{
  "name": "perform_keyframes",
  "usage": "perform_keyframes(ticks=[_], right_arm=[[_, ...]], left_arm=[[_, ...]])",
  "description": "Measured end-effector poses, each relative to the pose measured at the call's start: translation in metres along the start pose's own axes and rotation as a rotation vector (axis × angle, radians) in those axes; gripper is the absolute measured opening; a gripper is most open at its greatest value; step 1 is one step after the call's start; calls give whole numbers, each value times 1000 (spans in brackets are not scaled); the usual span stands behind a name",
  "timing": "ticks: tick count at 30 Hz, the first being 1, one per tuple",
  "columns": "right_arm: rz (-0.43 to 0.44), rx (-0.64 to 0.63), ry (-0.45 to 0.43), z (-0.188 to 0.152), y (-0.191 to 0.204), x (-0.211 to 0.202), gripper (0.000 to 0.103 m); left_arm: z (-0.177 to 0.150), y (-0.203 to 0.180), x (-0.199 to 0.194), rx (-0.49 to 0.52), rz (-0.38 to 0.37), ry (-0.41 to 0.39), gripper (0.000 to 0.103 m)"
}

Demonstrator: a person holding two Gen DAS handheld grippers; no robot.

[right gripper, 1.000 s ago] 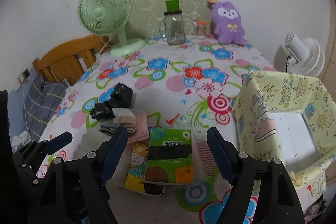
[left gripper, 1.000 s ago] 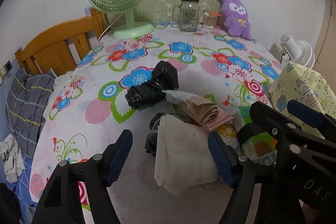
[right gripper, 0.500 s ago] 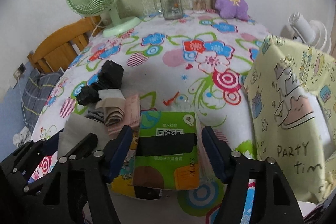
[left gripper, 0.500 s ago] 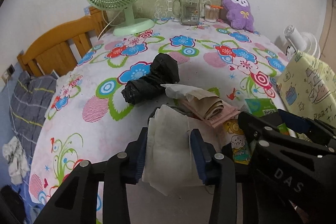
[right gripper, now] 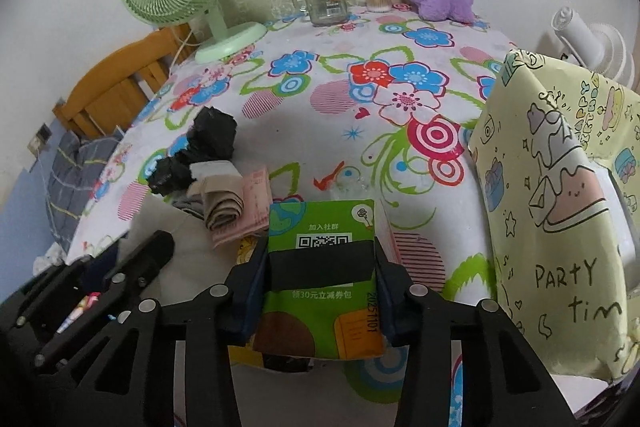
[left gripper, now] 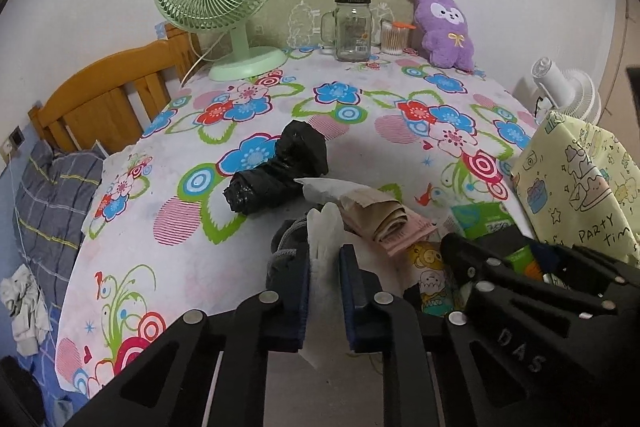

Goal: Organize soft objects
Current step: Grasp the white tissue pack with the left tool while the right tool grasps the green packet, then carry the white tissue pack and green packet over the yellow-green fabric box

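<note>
left gripper (left gripper: 325, 291) pinching white cloth (left gripper: 325, 239), right gripper (right gripper: 320, 287) clamping green packet (right gripper: 322, 267) (both just closed)

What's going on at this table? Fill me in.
A person is sorting a pile of soft things on the flowered tablecloth with two hand-held claws. The left claw has just closed on a folded white cloth. The right claw has been closing around a green packet, its pads at the packet's sides. Both items still sit on the pile; nothing is lifted yet.
</note>
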State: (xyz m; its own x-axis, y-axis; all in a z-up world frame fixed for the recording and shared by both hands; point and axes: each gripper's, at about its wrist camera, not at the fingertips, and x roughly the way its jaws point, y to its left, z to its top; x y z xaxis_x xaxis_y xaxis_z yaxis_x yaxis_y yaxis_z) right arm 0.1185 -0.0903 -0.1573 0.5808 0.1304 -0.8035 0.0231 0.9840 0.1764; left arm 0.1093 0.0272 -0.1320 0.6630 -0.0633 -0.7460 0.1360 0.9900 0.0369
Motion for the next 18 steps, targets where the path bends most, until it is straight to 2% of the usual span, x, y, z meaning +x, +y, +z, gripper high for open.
perform_keyframes(ticks=[7,18], right_arm=[[-9,-10,-47,6,1,-20,48],[-15,-36,-133,19,4,-58,48]], left_arm=[[8,-5,-14,12,-15,-9,8],[22,-8,-46,5,-21,-81,7]])
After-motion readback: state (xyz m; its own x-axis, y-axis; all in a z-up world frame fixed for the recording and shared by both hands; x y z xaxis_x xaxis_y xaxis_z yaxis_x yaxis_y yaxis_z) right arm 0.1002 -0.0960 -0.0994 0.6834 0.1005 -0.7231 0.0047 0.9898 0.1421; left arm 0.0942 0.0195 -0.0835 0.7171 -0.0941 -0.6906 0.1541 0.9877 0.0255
